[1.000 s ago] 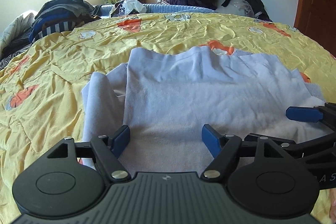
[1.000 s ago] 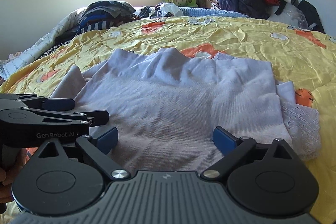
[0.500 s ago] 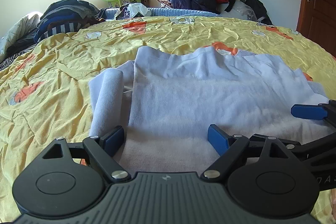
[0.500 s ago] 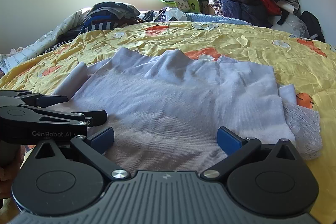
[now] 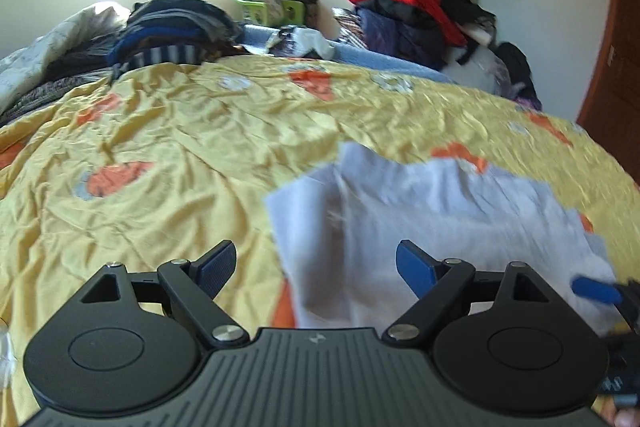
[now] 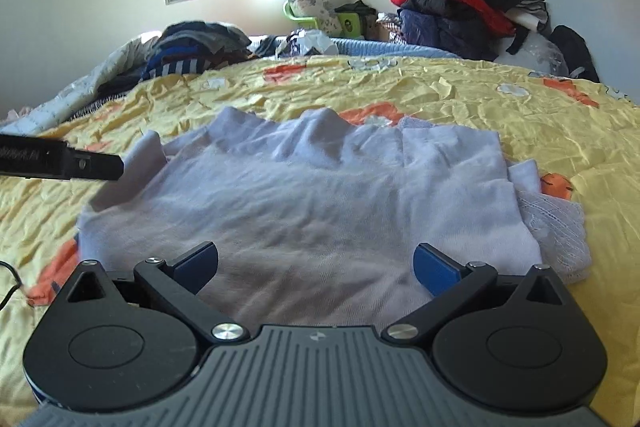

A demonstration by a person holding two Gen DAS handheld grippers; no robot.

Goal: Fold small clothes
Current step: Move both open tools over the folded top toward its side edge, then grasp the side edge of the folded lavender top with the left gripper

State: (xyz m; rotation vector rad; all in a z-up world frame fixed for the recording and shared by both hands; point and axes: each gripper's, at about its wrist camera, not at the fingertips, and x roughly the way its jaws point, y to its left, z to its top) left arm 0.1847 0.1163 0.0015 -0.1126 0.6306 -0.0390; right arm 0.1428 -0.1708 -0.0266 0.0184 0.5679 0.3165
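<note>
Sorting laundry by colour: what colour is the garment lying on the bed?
Pale lavender garment, clearest in the right wrist view.

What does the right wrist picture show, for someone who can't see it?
A pale folded top lies on a yellow bedspread, with the open right gripper empty above its near edge. Clothes piles sit beyond the bed.

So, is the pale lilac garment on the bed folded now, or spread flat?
Partly folded: the lilac garment lies in overlapping layers on the yellow bedspread, lace trim sticking out beneath.
</note>
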